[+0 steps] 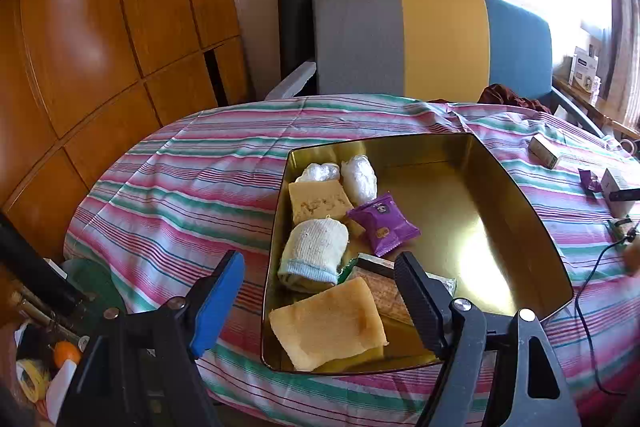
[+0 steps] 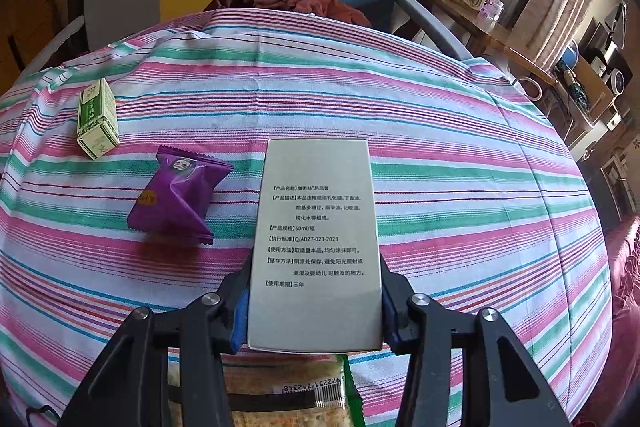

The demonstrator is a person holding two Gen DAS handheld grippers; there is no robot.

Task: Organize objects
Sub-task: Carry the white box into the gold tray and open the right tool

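Progress, as we judge it, stands near the halfway mark. We see the gold tin (image 1: 520,227) on the striped cloth (image 1: 180,195) with its left half filled: two plastic-wrapped bundles (image 1: 340,173), a yellow sponge block (image 1: 318,203), a rolled white sock (image 1: 312,253), a purple snack packet (image 1: 382,223), a cracker pack (image 1: 384,291) and a tan sponge (image 1: 328,323) nearest us. Its right half lies bare.

We find the left gripper (image 1: 320,291) empty above the tin's near left corner, jaws spread wide. The right gripper (image 2: 314,311) clamps a grey carton (image 2: 316,227) by its near end, above the cloth.

Left to gather, we count a green box (image 2: 98,119) far left, a second purple packet (image 2: 178,195) just left of the carton, and a barcoded wrapper (image 2: 288,399) beneath the gripper.

On the carton we read Chinese product text, "50ml" and "Q/ADZT-023-2023". The wrapper's barcode digits are only partly legible to us.
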